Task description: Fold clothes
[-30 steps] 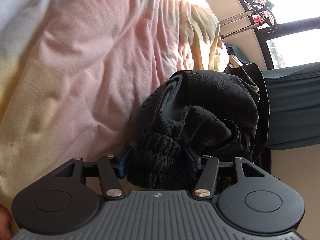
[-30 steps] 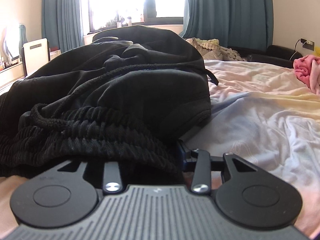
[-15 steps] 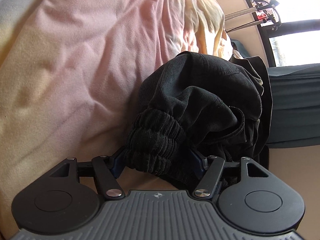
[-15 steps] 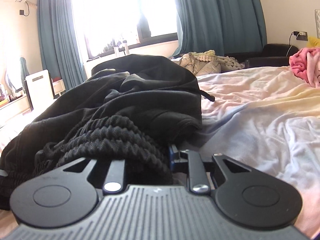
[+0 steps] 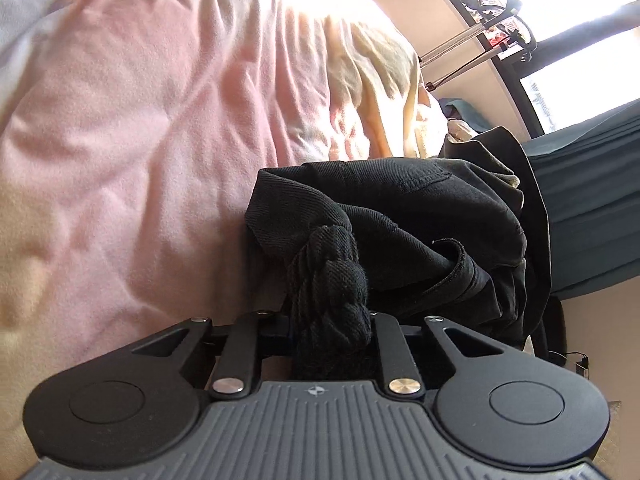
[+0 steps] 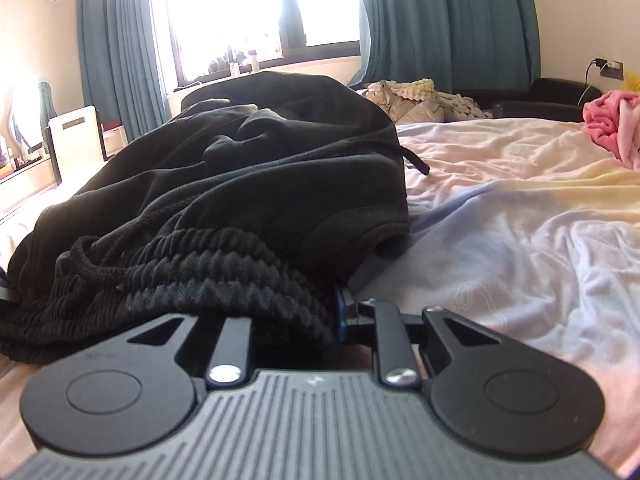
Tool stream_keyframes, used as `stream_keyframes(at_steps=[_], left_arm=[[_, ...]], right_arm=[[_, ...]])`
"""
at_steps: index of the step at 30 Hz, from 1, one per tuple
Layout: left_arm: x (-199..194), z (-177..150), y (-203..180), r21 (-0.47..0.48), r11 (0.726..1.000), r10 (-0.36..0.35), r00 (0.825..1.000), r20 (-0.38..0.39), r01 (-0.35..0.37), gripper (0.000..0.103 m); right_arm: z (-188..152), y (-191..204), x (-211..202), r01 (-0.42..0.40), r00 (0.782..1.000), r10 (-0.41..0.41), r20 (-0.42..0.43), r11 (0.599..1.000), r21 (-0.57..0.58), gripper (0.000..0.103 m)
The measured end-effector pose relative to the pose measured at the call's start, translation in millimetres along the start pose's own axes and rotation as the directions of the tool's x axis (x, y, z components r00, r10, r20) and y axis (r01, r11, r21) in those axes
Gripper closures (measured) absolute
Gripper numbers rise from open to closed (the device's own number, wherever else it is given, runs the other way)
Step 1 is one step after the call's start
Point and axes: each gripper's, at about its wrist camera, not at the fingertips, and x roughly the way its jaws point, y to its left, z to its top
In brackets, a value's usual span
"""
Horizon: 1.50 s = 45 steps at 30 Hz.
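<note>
Since a second ago the left tongs (image 5: 330, 320) have drawn together: the ribbed waistband (image 5: 328, 280) that then bulged wide between them is now squeezed into a narrow bunch, clamped tight. Black trousers (image 6: 240, 168) lie heaped on the bed (image 6: 520, 240), on its pastel pink, yellow and blue sheet (image 5: 140, 140). From the waistband the cloth piles up and away in loose folds toward the teal curtains (image 6: 448, 20) and the bright window (image 6: 240, 4). On the right side, the right tongs (image 6: 296, 320) hold another stretch of the same elastic band; one blue pad shows pressed against it, the other is buried under cloth. A pink garment (image 6: 612, 124) lies on the bed well apart from the trousers.
</note>
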Motion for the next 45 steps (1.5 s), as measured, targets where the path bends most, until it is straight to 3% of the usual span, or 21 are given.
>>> stream_keyframes(at_steps=[4, 7, 12, 15, 18, 20, 23, 25, 29, 32, 33, 36, 37, 38, 41, 45], left_arm=[[-33.8, 42.7, -38.5, 0.098, 0.99, -0.113, 0.988, 0.102, 0.103, 0.086], [-57.3, 87.5, -67.8, 0.164, 0.977, -0.164, 0.975, 0.151, 0.139, 0.086], [-93.5, 171.0, -108.4, 0.288, 0.951, -0.188, 0.949, 0.253, 0.112, 0.086], [-97.2, 214.6, -114.3, 0.353, 0.935, -0.148, 0.936, 0.318, 0.028, 0.086], [-76.8, 249.2, -97.9, 0.38, 0.922, -0.067, 0.934, 0.351, -0.077, 0.086], [-52.5, 269.0, -76.8, 0.372, 0.917, 0.007, 0.938, 0.346, -0.143, 0.086], [-13.6, 287.0, -41.4, 0.369, 0.904, 0.09, 0.941, 0.325, -0.214, 0.086], [12.7, 291.7, -16.9, 0.365, 0.896, 0.142, 0.94, 0.309, -0.255, 0.086], [51.5, 297.0, 25.1, 0.327, 0.898, 0.206, 0.937, 0.282, -0.295, 0.082], [53.3, 299.1, 35.0, 0.326, 0.905, 0.184, 0.943, 0.277, -0.273, 0.075], [50.7, 300.0, 36.1, 0.32, 0.91, 0.179, 0.945, 0.273, -0.264, 0.073], [35.1, 302.5, 34.8, 0.306, 0.91, 0.201, 0.944, 0.261, -0.278, 0.054], [26.1, 301.9, 32.7, 0.302, 0.907, 0.214, 0.94, 0.266, -0.292, 0.039], [16.0, 299.6, 30.5, 0.306, 0.902, 0.221, 0.934, 0.28, -0.305, 0.033], [-13.3, 286.0, 21.9, 0.345, 0.874, 0.231, 0.919, 0.32, -0.341, 0.03], [-49.0, 247.4, -4.0, 0.462, 0.811, 0.195, 0.91, 0.365, -0.359, 0.025]], right_arm=[[12.4, 19.6, -33.7, -0.068, 0.996, 0.067, 0.053, 0.998, 0.016, 0.085], [26.4, 56.0, -69.6, -0.149, 0.981, 0.154, 0.119, 0.988, -0.051, 0.087], [47.2, 139.1, -110.5, -0.327, 0.919, 0.351, 0.18, 0.933, -0.15, 0.087], [53.3, 203.3, -112.5, -0.445, 0.865, 0.472, 0.171, 0.879, -0.171, 0.087], [48.1, 271.0, -96.3, -0.537, 0.81, 0.572, 0.13, 0.812, -0.231, 0.087], [30.8, 307.8, -75.8, -0.569, 0.791, 0.607, 0.076, 0.776, -0.272, 0.087], [-4.0, 337.4, -38.4, -0.623, 0.773, 0.633, -0.04, 0.747, -0.234, 0.087], [-22.7, 346.0, -19.0, -0.633, 0.772, 0.628, -0.1, 0.742, -0.22, 0.087], [-36.1, 341.1, -0.4, -0.666, 0.745, 0.657, -0.115, 0.727, -0.165, 0.086], [-30.3, 340.4, 3.1, -0.678, 0.735, 0.666, -0.129, 0.721, -0.141, 0.082], [-28.0, 341.4, 5.1, -0.683, 0.73, 0.668, -0.14, 0.717, -0.138, 0.071], [-19.9, 329.9, 7.3, -0.683, 0.73, 0.669, -0.14, 0.721, -0.113, 0.049], [-16.1, 322.8, 7.0, -0.684, 0.729, 0.671, -0.136, 0.721, -0.111, 0.048], [-12.7, 316.4, 2.6, -0.681, 0.733, 0.667, -0.135, 0.722, -0.125, 0.048], [-0.8, 289.4, -6.7, -0.649, 0.76, 0.638, -0.126, 0.735, -0.196, 0.048], [11.2, 259.9, -51.7, -0.577, 0.813, 0.575, -0.094, 0.771, -0.271, 0.048]])
